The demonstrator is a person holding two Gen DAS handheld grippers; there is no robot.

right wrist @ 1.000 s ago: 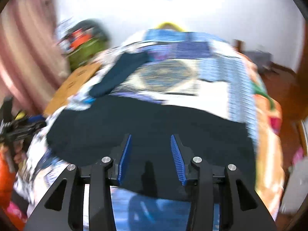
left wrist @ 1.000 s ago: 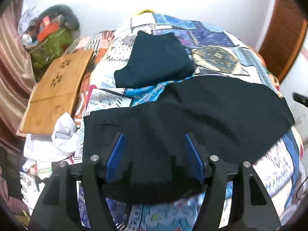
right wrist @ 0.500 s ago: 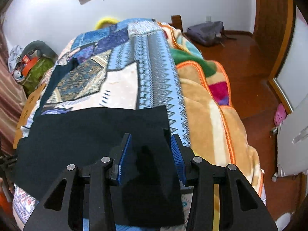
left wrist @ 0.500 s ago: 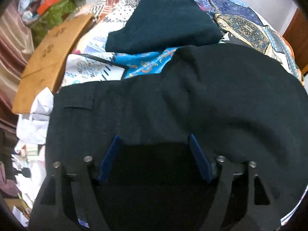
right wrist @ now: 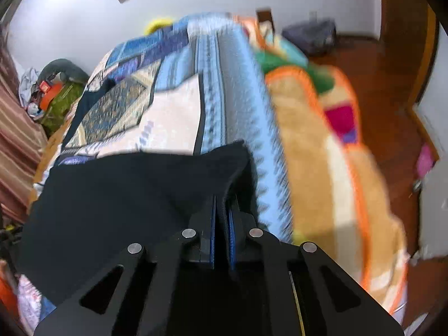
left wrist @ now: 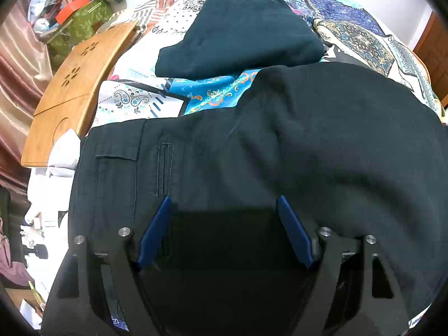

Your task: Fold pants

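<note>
Black pants [left wrist: 308,145] lie spread across the patterned bedspread [left wrist: 134,98], waistband and back pocket at the left. My left gripper [left wrist: 224,210] is open, its blue fingers [left wrist: 156,229] wide apart and low over the waist end. In the right wrist view my right gripper [right wrist: 222,215] is shut on the leg end of the pants [right wrist: 126,196] and lifts that corner off the bed. The view is motion-blurred.
A folded dark blue garment [left wrist: 240,33] lies further back on the bed. A wooden lap tray [left wrist: 72,84] leans at the left edge, with a cluttered green bag [left wrist: 81,14] behind. An orange-trimmed blanket [right wrist: 316,151] covers the bed's right side, wooden floor [right wrist: 392,64] beyond.
My right gripper has closed on the pants' leg end and raised it. My left gripper has dropped lower and nearer over the waist, still open.
</note>
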